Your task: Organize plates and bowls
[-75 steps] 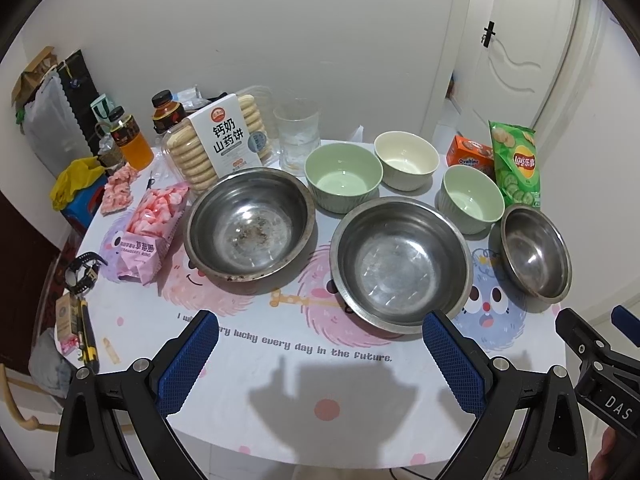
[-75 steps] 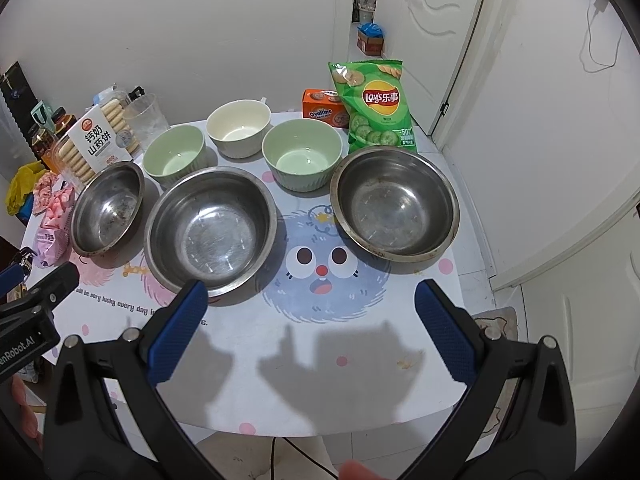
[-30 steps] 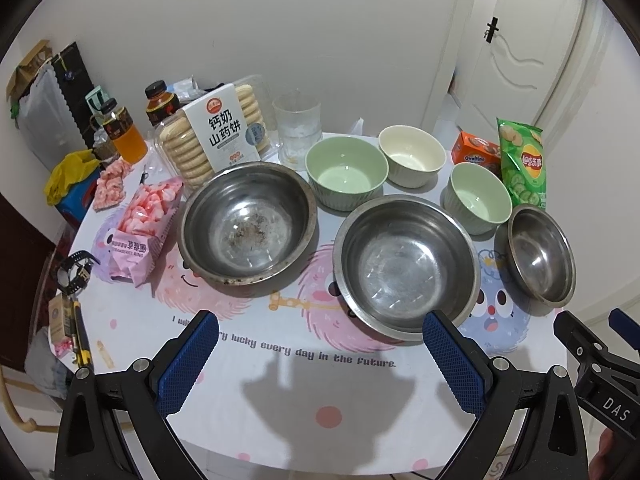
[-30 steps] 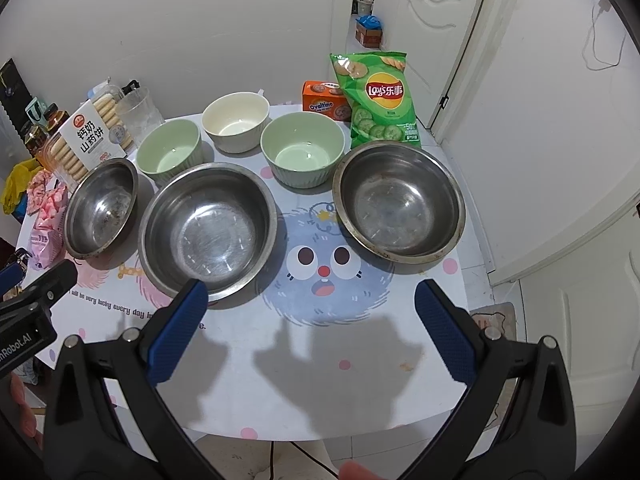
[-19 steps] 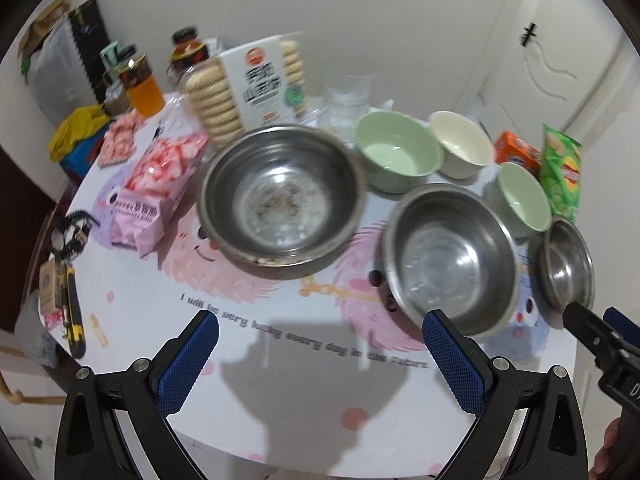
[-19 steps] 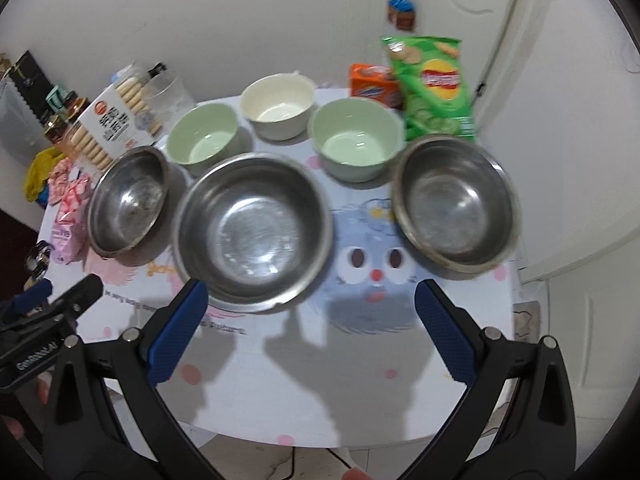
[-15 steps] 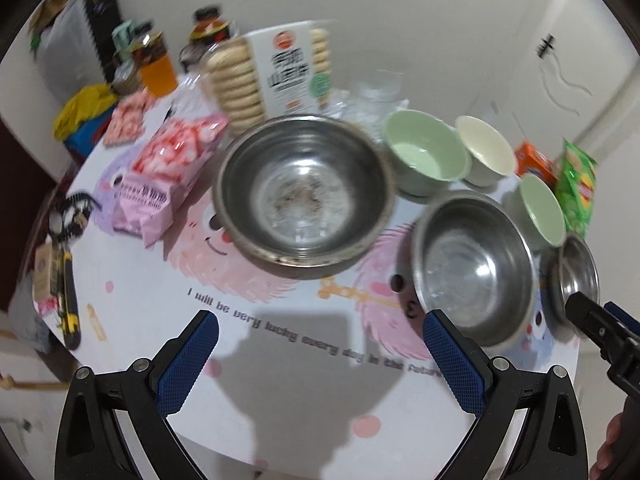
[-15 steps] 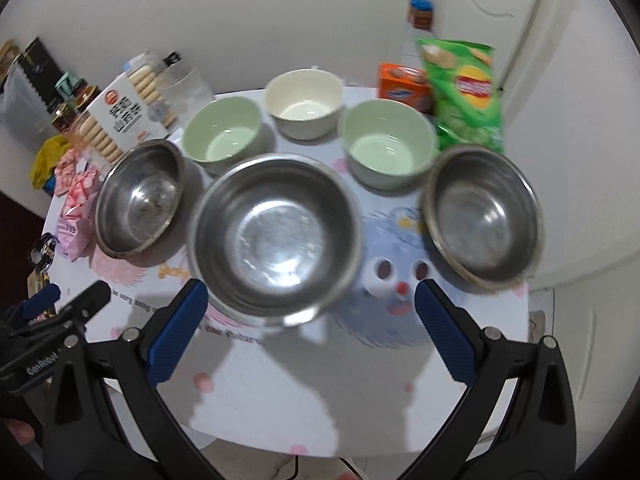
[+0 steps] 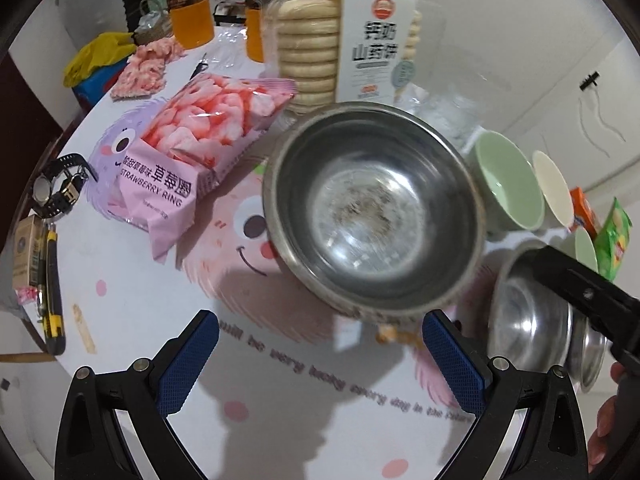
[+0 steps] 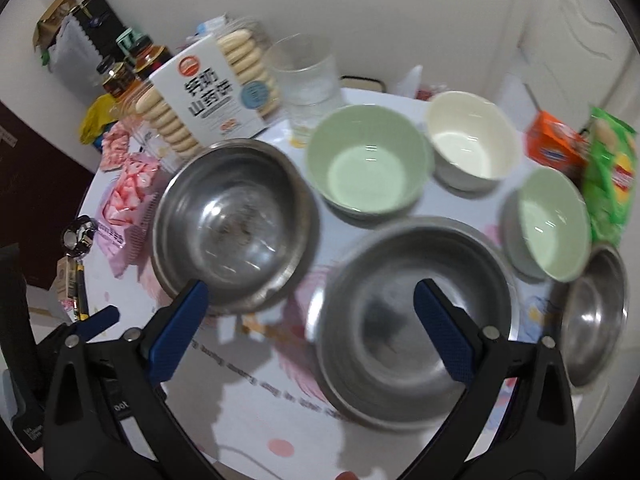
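Observation:
Three steel bowls stand on the round table. My left gripper [image 9: 318,356] hangs open just in front of the left steel bowl [image 9: 372,208], which has crumbs in its bottom. My right gripper [image 10: 310,320] is wide and its jaws are closing. One finger is over the near rim of the left steel bowl [image 10: 236,220] and the other over the middle steel bowl [image 10: 416,312], with nothing gripped between them. A smaller steel bowl [image 10: 596,316] sits at the right edge. Behind stand two green bowls [image 10: 368,160] [image 10: 552,220] and a cream bowl [image 10: 472,144].
A pink strawberry-ring bag [image 9: 200,152] and a biscuit pack [image 9: 352,44] crowd the left steel bowl. Bottles [image 9: 188,4], a glass [image 10: 308,76], an orange box [image 10: 556,148] and a green chips bag [image 10: 612,176] line the back. A watch [image 9: 56,188] lies at the left edge.
Both grippers have swung left and dropped closer to the table, so the bowls look larger. The right gripper went from facing the right steel bowl to the middle one, and narrowed slightly.

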A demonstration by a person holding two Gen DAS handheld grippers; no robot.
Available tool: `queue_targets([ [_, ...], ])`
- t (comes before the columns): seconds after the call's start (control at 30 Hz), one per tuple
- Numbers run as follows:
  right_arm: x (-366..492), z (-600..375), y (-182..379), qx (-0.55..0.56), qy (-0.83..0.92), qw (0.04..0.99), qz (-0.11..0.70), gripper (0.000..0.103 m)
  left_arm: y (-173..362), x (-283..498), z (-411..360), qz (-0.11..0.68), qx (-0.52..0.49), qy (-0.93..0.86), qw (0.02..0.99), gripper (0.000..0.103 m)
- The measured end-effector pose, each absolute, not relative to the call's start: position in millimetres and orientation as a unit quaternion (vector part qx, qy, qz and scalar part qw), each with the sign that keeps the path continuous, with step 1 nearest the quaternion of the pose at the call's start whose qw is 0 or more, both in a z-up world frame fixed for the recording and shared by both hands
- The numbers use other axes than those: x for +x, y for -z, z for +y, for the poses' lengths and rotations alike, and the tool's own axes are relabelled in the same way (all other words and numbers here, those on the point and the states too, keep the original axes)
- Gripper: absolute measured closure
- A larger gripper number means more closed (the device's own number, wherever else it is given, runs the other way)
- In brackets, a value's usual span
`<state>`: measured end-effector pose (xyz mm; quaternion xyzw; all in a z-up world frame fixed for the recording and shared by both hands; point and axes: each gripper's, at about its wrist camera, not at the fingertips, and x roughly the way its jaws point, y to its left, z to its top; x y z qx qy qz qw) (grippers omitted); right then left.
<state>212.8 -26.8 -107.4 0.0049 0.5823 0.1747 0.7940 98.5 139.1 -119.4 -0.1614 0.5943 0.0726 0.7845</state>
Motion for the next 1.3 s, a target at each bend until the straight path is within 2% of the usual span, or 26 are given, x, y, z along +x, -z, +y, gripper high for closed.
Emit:
queue_targets([
  [0.17,230.0,-4.9,127.7,-0.006,-0.185,0.778,0.6,0.009,130.7,114.0,150.6,0.599,-0.171,-0.065,0.78,0.0],
  [0.37,247.2,1.9,148.2,0.003,-0.18,0.759,0.625,0.02,145.2,130.3,160.4,0.614,-0.189,-0.059,0.764,0.007],
  [0.47,253.2,3.9,156.6,0.002,-0.173,0.755,0.633,0.021,152.7,137.8,165.6,0.622,-0.203,-0.052,0.754,0.015],
  [0.57,256.5,2.6,164.4,0.008,-0.172,0.747,0.642,0.03,160.1,147.2,166.8,0.63,-0.208,-0.048,0.747,0.026],
  [0.6,257.7,2.8,168.5,0.009,-0.17,0.743,0.648,0.036,162.2,150.2,166.7,0.633,-0.207,-0.047,0.744,0.032],
  [0.7,260.3,5.5,171.3,0.003,-0.171,0.743,0.647,0.04,170.2,157.2,167.2,0.641,-0.214,-0.044,0.736,0.049],
  [0.83,265.9,9.1,180.6,0.005,-0.176,0.731,0.66,0.062,180.3,168.5,168.8,0.652,-0.215,-0.046,0.725,0.066],
  [0.9,265.3,10.9,183.7,0.003,-0.179,0.727,0.663,0.072,183.7,175.1,169.5,0.653,-0.214,-0.049,0.725,0.069],
  [0.97,265.4,11.5,184.7,-0.004,-0.176,0.728,0.663,0.076,186.0,179.3,171.5,0.654,-0.21,-0.053,0.725,0.075],
  [1.0,265.6,11.3,184.5,-0.008,-0.173,0.73,0.661,0.082,187.0,180.3,173.9,0.654,-0.208,-0.058,0.725,0.082],
  [1.03,266.1,10.2,185.1,-0.01,-0.172,0.73,0.661,0.086,189.4,178.9,180.8,0.654,-0.208,-0.059,0.725,0.084],
  [1.3,252.8,4.5,181.2,-0.007,-0.185,0.737,0.65,0.086,184.1,170.2,188.7,0.638,-0.206,-0.062,0.74,0.085],
])
